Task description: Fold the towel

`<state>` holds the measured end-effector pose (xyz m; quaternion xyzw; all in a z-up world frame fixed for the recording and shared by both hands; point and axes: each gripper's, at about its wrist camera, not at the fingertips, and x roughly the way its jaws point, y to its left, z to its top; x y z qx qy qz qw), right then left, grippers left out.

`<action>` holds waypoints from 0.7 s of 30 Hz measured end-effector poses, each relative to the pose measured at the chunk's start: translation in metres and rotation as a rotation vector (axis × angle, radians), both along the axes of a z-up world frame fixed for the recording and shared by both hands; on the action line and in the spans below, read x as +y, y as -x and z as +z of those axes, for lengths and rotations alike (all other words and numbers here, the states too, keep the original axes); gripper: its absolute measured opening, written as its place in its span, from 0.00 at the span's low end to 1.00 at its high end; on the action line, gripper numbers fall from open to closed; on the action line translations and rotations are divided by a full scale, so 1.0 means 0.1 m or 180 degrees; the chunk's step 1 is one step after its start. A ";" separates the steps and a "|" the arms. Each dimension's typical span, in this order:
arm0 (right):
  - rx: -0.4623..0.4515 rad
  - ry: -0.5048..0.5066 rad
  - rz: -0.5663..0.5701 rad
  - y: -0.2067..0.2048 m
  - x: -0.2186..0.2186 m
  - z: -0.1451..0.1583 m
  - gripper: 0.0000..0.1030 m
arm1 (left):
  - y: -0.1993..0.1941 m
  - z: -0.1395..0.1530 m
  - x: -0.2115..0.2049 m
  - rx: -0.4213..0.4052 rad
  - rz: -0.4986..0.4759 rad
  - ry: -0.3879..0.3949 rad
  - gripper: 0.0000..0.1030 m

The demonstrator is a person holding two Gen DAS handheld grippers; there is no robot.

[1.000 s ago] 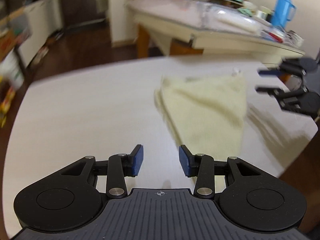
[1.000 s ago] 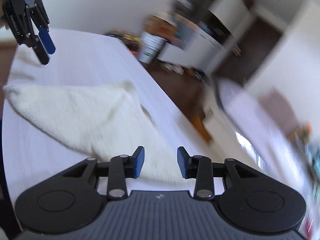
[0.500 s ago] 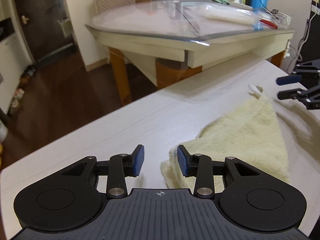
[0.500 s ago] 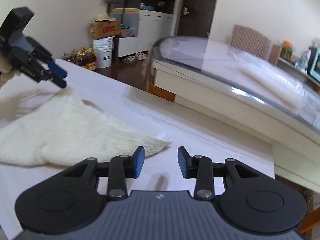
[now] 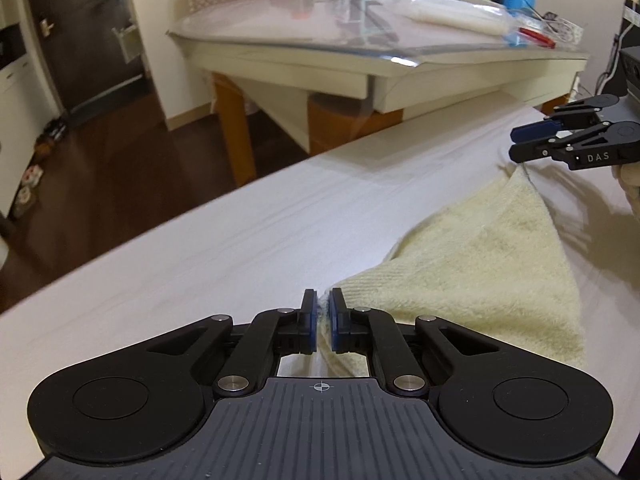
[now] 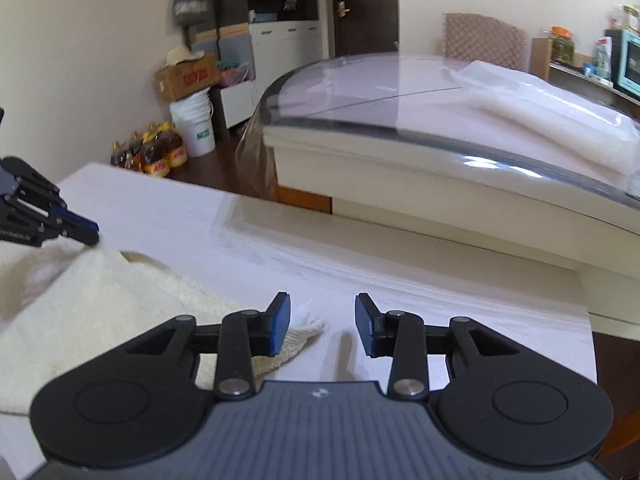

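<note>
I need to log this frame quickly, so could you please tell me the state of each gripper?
Left gripper: closed on a corner of the towel.
Right gripper: open, holding nothing, with a towel corner beside its left finger.

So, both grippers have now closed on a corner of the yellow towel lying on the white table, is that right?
Not quite: only the left gripper is shut on a towel corner. The right wrist view shows the right gripper open, its fingers on either side of the other corner on the white table.
</note>
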<state>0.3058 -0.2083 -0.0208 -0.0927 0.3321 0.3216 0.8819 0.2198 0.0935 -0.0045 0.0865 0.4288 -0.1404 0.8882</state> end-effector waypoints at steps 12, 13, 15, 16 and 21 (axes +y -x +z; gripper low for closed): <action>-0.0247 -0.0436 0.0324 0.71 -0.03 0.27 0.38 | 0.01 0.05 0.15 -0.0013 0.0150 0.0237 0.11; -0.0277 -0.0453 0.0461 0.87 0.02 0.30 0.38 | 0.02 0.08 0.16 -0.0036 0.0152 0.0255 0.12; -0.0325 -0.0461 0.0757 1.26 0.15 0.33 0.38 | 0.03 0.16 0.17 -0.0092 0.0142 0.0267 0.17; -0.0319 -0.0470 0.0911 1.44 0.21 0.33 0.38 | 0.04 0.19 0.16 -0.0101 0.0134 0.0254 0.17; -0.0470 -0.0327 0.1707 2.42 0.66 0.24 0.44 | 0.14 0.29 0.14 -0.0141 0.0104 0.0158 0.24</action>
